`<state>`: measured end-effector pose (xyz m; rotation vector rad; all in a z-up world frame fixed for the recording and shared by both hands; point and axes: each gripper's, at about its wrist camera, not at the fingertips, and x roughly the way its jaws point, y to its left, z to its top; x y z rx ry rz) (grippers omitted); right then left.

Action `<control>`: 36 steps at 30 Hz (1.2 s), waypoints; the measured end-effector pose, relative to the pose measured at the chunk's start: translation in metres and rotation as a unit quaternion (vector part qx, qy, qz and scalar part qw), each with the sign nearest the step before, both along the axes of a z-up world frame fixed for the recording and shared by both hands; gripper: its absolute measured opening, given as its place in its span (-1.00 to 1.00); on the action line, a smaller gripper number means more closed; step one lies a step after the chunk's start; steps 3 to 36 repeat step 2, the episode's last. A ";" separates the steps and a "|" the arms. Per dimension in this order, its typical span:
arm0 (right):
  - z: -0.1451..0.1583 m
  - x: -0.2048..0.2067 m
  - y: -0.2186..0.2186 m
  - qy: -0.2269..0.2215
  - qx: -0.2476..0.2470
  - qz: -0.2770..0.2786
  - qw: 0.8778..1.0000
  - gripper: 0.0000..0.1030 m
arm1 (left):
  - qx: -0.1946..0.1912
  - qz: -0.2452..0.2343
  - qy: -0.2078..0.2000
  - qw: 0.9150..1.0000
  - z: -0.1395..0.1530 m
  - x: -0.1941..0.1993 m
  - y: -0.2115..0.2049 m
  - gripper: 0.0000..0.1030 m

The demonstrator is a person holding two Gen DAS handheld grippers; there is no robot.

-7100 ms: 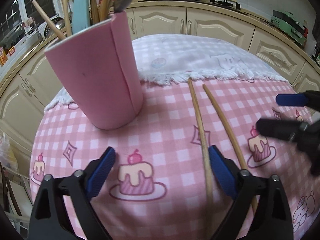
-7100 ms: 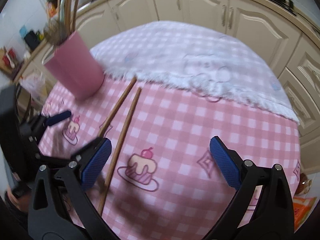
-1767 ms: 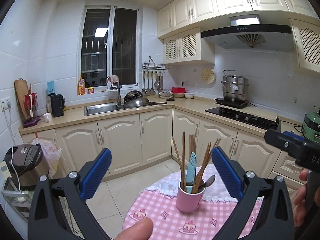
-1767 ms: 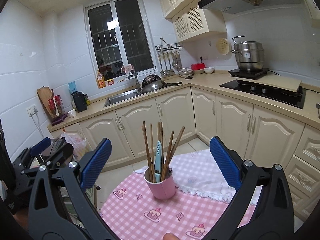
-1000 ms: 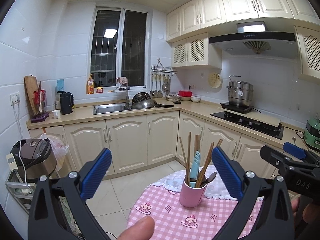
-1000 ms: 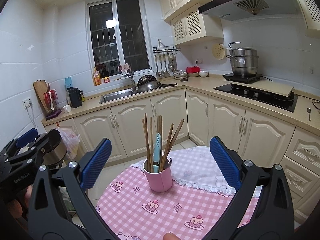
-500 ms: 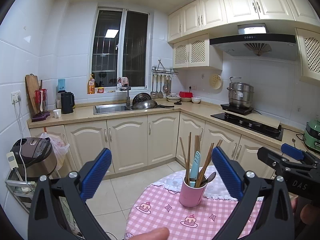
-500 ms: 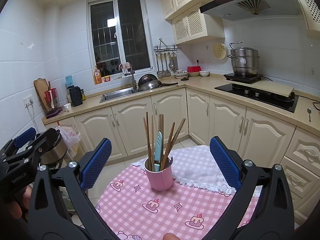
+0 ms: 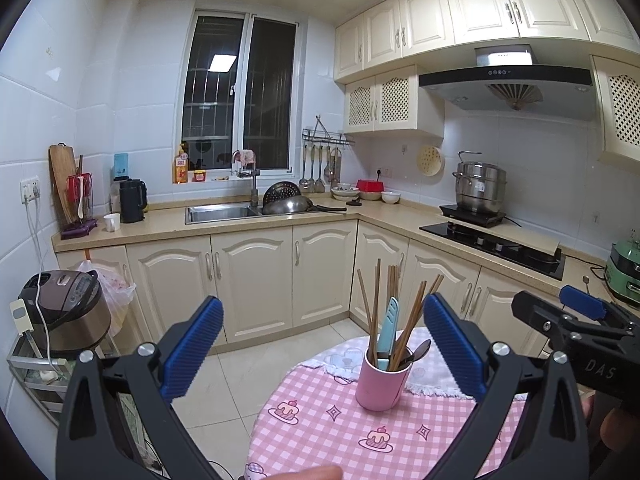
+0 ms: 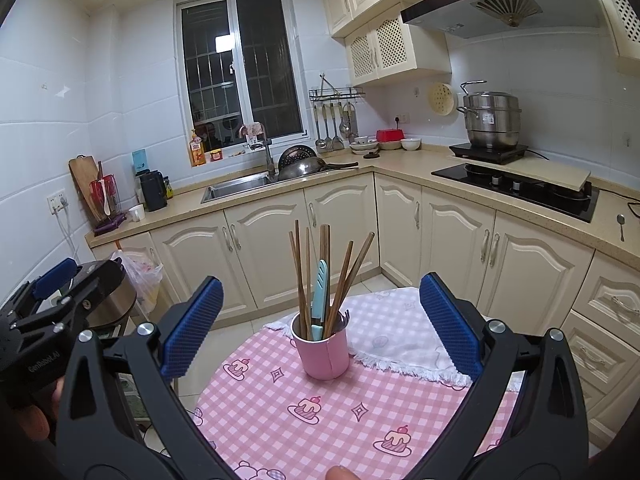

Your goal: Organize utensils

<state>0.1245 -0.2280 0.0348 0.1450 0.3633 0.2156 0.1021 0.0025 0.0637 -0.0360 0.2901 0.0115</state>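
Both tools (image 9: 324, 348) (image 10: 320, 324) gape, well apart from cup (image 10: 321, 354).

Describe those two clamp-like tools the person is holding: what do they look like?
Each gripper, left and right, is a black plastic frame with silver bolts and two ribbed blue pads. White lettering marks their sides. Bare fingers hold them; no cables or sleeves show.

Bright, even indoor light fills both sharp fisheye views; a ceiling lamp reflects in the dark window (image 9: 240, 92), and edges bend with black vignetted corners.
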 end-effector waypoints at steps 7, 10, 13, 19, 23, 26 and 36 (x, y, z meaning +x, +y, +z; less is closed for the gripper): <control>0.000 0.000 0.000 0.001 -0.001 -0.001 1.000 0.88 | -0.007 -0.004 0.002 1.000 -0.001 0.002 0.002 0.91; 0.000 0.000 0.000 0.001 -0.001 -0.001 1.000 0.88 | -0.007 -0.004 0.002 1.000 -0.001 0.002 0.002 0.91; 0.000 0.000 0.000 0.001 -0.001 -0.001 1.000 0.88 | -0.007 -0.004 0.002 1.000 -0.001 0.002 0.002 0.91; 0.000 0.000 0.000 0.001 -0.001 -0.001 1.000 0.88 | -0.007 -0.004 0.002 1.000 -0.001 0.002 0.002 0.91; 0.000 0.000 0.000 0.001 -0.001 -0.001 1.000 0.88 | -0.007 -0.004 0.002 1.000 -0.001 0.002 0.002 0.91; 0.000 0.000 0.000 0.001 -0.001 -0.001 1.000 0.88 | -0.007 -0.004 0.002 1.000 -0.001 0.002 0.002 0.91; 0.000 0.000 0.000 0.001 -0.001 -0.001 1.000 0.88 | -0.007 -0.004 0.002 1.000 -0.001 0.002 0.002 0.91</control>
